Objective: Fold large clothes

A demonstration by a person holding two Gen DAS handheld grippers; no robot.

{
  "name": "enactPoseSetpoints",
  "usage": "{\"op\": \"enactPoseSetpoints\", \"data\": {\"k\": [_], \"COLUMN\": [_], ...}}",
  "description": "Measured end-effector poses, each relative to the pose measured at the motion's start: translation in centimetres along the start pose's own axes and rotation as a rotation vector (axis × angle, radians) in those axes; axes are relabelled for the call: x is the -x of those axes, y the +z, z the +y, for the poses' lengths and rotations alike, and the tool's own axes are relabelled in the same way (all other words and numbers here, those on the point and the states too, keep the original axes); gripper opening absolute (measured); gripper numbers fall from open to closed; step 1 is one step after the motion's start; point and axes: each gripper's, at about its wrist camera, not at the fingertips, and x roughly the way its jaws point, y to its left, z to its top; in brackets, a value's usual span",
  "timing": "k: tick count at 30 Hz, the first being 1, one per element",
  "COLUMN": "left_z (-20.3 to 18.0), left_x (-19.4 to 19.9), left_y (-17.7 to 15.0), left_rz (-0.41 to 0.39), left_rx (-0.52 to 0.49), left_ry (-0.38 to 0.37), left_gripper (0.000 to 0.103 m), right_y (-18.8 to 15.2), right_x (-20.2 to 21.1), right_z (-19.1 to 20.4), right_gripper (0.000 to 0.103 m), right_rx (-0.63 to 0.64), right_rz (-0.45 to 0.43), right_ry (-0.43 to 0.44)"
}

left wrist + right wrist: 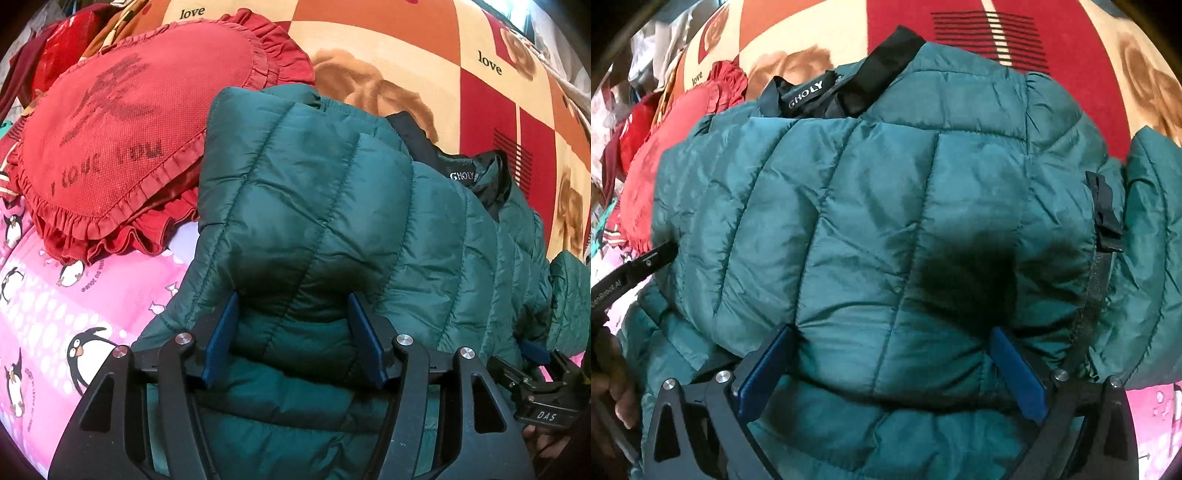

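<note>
Green puffer jacket bunched on the bed, a gripper spread wide on each side of its folded bulk.

Biggest first: the checkered blanket (424,44) with "love" lettering fills the top of the left wrist view, the pink penguin sheet (55,295) the lower left. The teal quilted jacket (332,206) takes centre frame, black collar label up top. Red heart pillow (110,147) sits upper left, touching the jacket's edge. Left gripper (293,339), bottom centre, jaws apart, padding bulging between them, not clamped. Right gripper (894,369), bottom of its view, likewise spread around a puffy fold. Black buckle (1102,210) at the right.
</note>
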Motion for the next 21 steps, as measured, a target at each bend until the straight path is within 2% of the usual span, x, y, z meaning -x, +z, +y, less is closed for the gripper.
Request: {"op": "enactPoseSetpoints", "data": {"k": [6,9,12,14,15,17,18,21], "left_z": [0.1,0.7,1.0,1.1,1.2,1.1,1.1,1.1], "left_x": [0.0,0.0,-0.1,-0.2,-0.2,-0.3,-0.3,-0.2], "left_y": [0.0,-0.2,-0.3,-0.3,-0.3,-0.3,-0.3,-0.3], "left_rz": [0.003,0.011,0.022,0.03,0.033,0.036,0.037,0.034], "left_rx": [0.013,0.051,0.075,0.082,0.083,0.084,0.083,0.084], "left_ry": [-0.006,-0.024,-0.032,-0.037,-0.038,-0.04,-0.041,-0.041], "left_gripper": [0.061,0.061,0.061,0.063,0.064,0.065,0.065,0.065], "right_y": [-0.1,-0.3,0.7,1.0,0.9,0.3,0.0,0.3], "right_x": [0.4,2.0,4.4,4.8,4.2,1.6,1.0,1.9], "right_z": [-1.0,-1.5,-1.6,-1.3,-1.1,-1.2,-1.2,-1.7], "right_gripper": [0.103,0.103,0.103,0.103,0.103,0.103,0.103,0.103], "right_rx": [-0.014,-0.054,-0.12,-0.12,-0.112,-0.096,-0.092,-0.105], "right_rz": [-0.001,0.002,-0.087,-0.131,-0.12,0.0,0.021,0.013], "right_ry": [0.033,0.036,-0.001,-0.013,-0.023,-0.031,-0.032,-0.039]}}
